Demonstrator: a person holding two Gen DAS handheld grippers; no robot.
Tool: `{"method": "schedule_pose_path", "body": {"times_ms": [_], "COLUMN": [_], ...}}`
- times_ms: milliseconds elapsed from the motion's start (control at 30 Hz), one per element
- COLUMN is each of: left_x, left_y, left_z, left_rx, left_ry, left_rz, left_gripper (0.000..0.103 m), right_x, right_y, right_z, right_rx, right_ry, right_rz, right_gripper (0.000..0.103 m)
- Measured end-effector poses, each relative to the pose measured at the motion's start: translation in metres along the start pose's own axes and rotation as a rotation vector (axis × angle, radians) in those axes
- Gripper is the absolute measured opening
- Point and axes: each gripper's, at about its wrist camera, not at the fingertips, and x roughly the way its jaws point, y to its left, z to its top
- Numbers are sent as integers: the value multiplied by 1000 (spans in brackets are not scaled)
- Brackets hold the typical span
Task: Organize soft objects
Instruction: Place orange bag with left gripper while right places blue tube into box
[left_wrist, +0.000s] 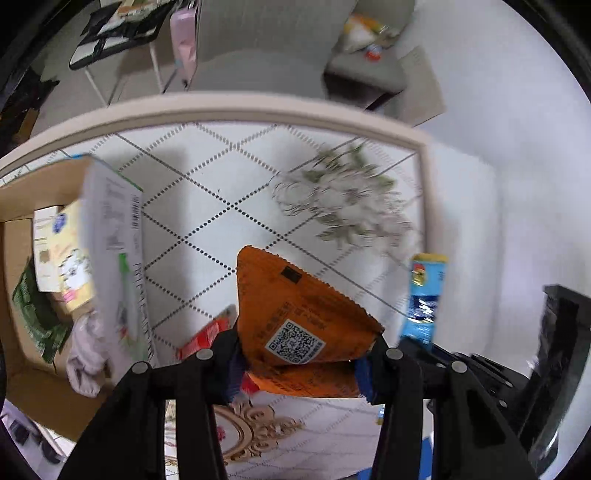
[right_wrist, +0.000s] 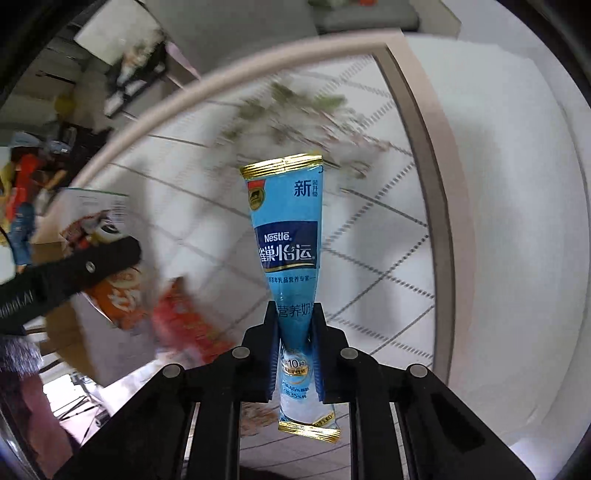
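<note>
My left gripper (left_wrist: 301, 354) is shut on an orange packet (left_wrist: 295, 317) with a QR code, held above the patterned mat. My right gripper (right_wrist: 295, 332) is shut on a blue Nestle sachet (right_wrist: 286, 229) with gold ends, pinched at its middle and standing upright. The sachet also shows in the left wrist view (left_wrist: 423, 295), to the right of the orange packet. The orange packet (right_wrist: 118, 295) and the left gripper's black finger (right_wrist: 70, 273) show at the left of the right wrist view.
A cardboard box (left_wrist: 22, 206) at the left holds packets, a green bag and a pale cloth (left_wrist: 86, 354). A red packet (left_wrist: 207, 332) lies on the white mat (left_wrist: 207, 177) with a beige border. A sofa and a small table stand beyond.
</note>
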Motion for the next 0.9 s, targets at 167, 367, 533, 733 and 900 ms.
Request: {"method": "schedule_pose_path", "body": {"times_ms": [167,367,533,733,900], "left_x": [-85,-161,-185,-170,-137], "left_y": [23,96,176,266,299], "left_z": [-27,-50,-63,-45,-19], "left_rx": [28,18,-29,-86,-73], "left_ry": [-116,-206,-235,-170,-94], "left_rz": [-40,14,112,213,251], "left_gripper": [45,45,45,45,45], "right_x": [-46,-74,-59,-4,46], "right_y": [58,173,259,335,359], "right_z": [-22,-44,-58,-63,-54], "right_rx": [-58,-165,-207,-180,-143], "right_ry": [-72,-109,-82,-34,6], "right_rz": [72,173,218,184,126], "right_gripper": [16,16,16,16,16]}}
